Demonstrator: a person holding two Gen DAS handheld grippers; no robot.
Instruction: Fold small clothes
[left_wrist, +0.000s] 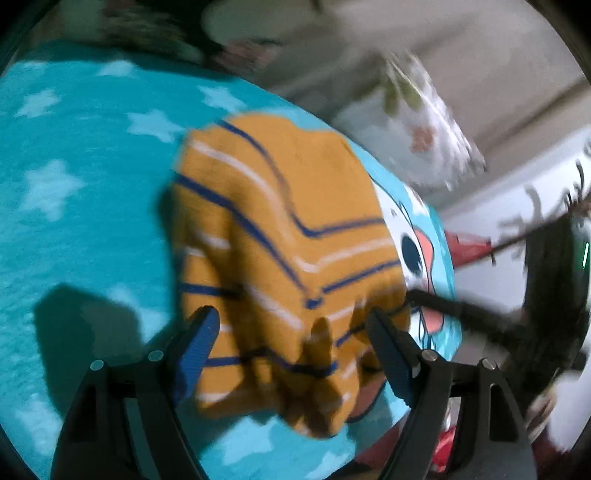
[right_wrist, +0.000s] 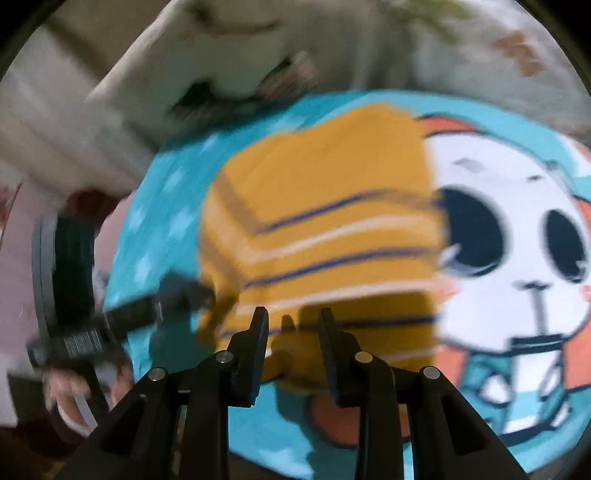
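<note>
The mustard striped garment (left_wrist: 280, 236) lies partly folded on the turquoise cartoon blanket (left_wrist: 74, 206), bunched edge nearest the left gripper (left_wrist: 291, 325), whose jaws stand wide around it. The right gripper (right_wrist: 293, 321), narrowly parted and empty, hovers over its opposite edge.

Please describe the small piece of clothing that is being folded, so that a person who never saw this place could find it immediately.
Look for the turquoise blanket with pale stars and a big white cartoon face. The garment lies on it beside that face, between the two grippers. It is the only mustard-yellow thing there, crossed by thin dark blue and white stripes.
</note>
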